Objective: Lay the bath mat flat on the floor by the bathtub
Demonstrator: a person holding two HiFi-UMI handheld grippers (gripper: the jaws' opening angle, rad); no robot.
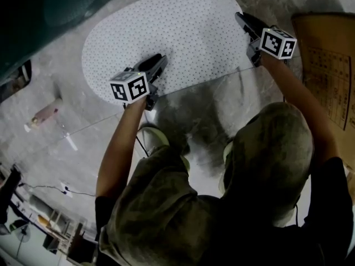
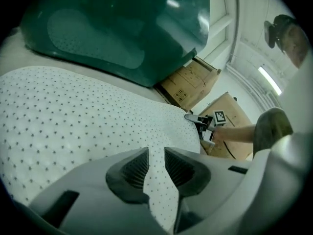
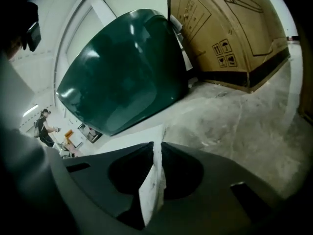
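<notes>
While my left gripper (image 2: 155, 163) clenches a pinch of the bath mat (image 1: 172, 32) and my right gripper (image 3: 157, 153) nips its thin edge, the near side seems raised. The rest lies on the floor (image 1: 50, 143) beside the dark green bathtub (image 2: 117, 28), at the top of the head view. If one side lets go first, that edge could fold or skew — the sheet looks limp. It is white, oval-ended and dotted all over.
</notes>
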